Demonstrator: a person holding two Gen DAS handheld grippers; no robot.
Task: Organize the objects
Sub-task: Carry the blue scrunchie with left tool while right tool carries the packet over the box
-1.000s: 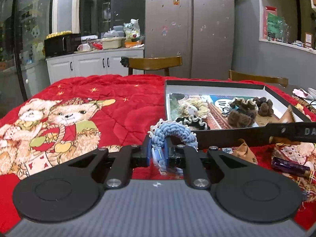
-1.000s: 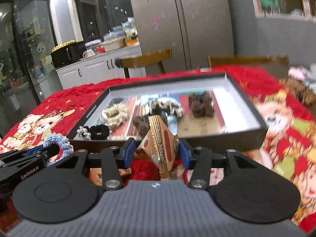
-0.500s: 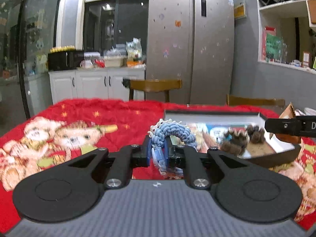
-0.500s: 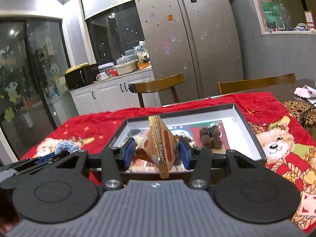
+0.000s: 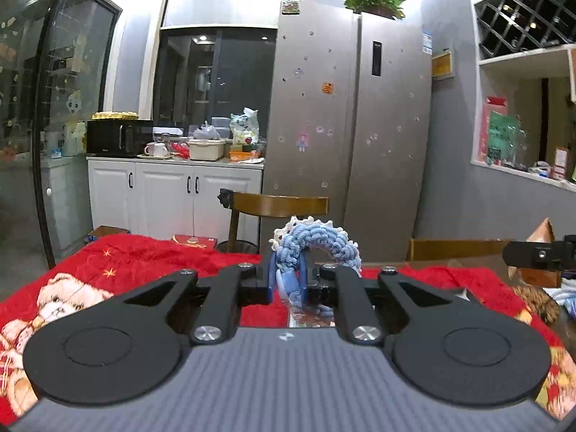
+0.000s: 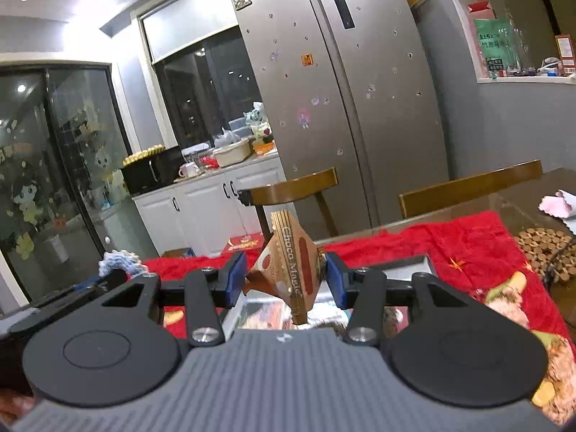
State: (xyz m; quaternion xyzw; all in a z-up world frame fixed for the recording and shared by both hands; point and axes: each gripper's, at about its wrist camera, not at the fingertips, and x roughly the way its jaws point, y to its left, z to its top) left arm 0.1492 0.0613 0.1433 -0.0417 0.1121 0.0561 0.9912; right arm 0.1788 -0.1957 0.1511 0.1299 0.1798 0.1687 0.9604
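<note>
My left gripper (image 5: 287,280) is shut on a blue crocheted scrunchie (image 5: 316,243) with a white frill, held up above the red blanket (image 5: 151,259). My right gripper (image 6: 286,280) is shut on a brown and gold Choco Magic snack packet (image 6: 293,266), held upright above the box. Only the far corner of the box (image 6: 414,266) and a bit of its printed floor show under the right gripper. The right gripper's tip and packet show at the right edge of the left wrist view (image 5: 540,252); the scrunchie shows at the left of the right wrist view (image 6: 120,261).
Two wooden chairs (image 6: 298,189) (image 6: 468,187) stand behind the table, with a steel fridge (image 6: 342,108) and white cabinets (image 5: 172,194) beyond. A wooden bead mat (image 6: 547,248) and a pink cloth (image 6: 558,205) lie at the far right.
Both grippers have risen and tilted up with their objects still held. The box and its contents have dropped almost out of both views.
</note>
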